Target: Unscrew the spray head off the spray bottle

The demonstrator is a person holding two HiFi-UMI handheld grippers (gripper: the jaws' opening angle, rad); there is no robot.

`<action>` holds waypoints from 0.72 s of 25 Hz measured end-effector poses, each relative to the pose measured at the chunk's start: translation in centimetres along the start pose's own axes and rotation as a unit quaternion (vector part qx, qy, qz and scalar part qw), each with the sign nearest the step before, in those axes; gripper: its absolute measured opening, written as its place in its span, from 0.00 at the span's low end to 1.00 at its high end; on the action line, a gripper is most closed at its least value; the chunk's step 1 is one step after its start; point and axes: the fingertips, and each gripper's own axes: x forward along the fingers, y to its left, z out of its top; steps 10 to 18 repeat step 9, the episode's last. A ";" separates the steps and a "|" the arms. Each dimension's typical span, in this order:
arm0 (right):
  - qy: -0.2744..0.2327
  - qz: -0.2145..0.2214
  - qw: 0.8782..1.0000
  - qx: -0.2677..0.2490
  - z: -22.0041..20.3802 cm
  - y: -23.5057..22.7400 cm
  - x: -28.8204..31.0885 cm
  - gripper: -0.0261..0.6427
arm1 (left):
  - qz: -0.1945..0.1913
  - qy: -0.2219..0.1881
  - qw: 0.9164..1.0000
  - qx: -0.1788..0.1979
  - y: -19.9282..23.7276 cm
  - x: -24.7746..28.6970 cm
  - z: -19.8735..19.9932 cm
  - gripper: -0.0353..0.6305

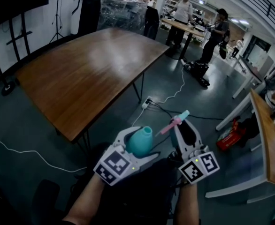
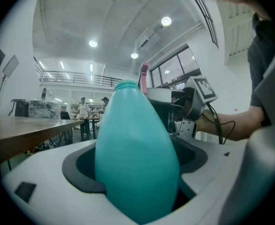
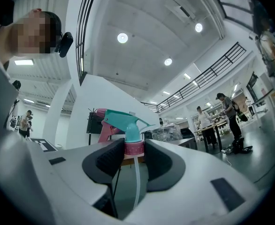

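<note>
Above the dark floor (image 1: 43, 139), clear of the wooden table (image 1: 81, 74), both units are held in mid-air in front of the person.

Left hand-held gripper (image 1: 137, 145): jaws closed on the body of the teal spray bottle (image 2: 137, 153). The pads press against both sides of the bottle. The bottle's neck points up and away from the person, and its mouth is open, with no head fitted.

Right hand-held gripper (image 1: 185, 125): jaws closed narrowly on the pink collar (image 3: 133, 146) of the spray head (image 3: 126, 121). The teal nozzle and pink trigger stand above the pads. The clear dip tube (image 3: 137, 186) hangs down between the jaws.

Relative position: the spray head is fully separated from the bottle. In the head view it sits just to the right of the bottle's mouth, near it but not touching.

Background: several people stand at a far table (image 1: 184, 27). A white cable (image 1: 172, 93) runs across the floor.
</note>
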 end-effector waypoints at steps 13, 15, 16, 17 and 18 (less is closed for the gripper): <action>0.003 -0.005 1.000 -0.003 -0.1 -0.1 -0.5 0.24 | -0.002 0.007 1.000 0.002 -0.3 0.6 -0.3 0.69; 0.003 -0.005 1.000 -0.003 -0.1 -0.1 -0.5 0.24 | -0.002 0.007 1.000 0.002 -0.3 0.6 -0.3 0.69; 0.003 -0.005 1.000 -0.003 -0.1 -0.1 -0.5 0.24 | -0.002 0.007 1.000 0.002 -0.3 0.6 -0.3 0.69; 0.003 -0.005 1.000 -0.003 -0.1 -0.1 -0.5 0.24 | -0.002 0.007 1.000 0.002 -0.3 0.6 -0.3 0.69; 0.003 -0.005 1.000 -0.003 -0.1 -0.1 -0.5 0.24 | -0.002 0.007 1.000 0.002 -0.3 0.6 -0.3 0.69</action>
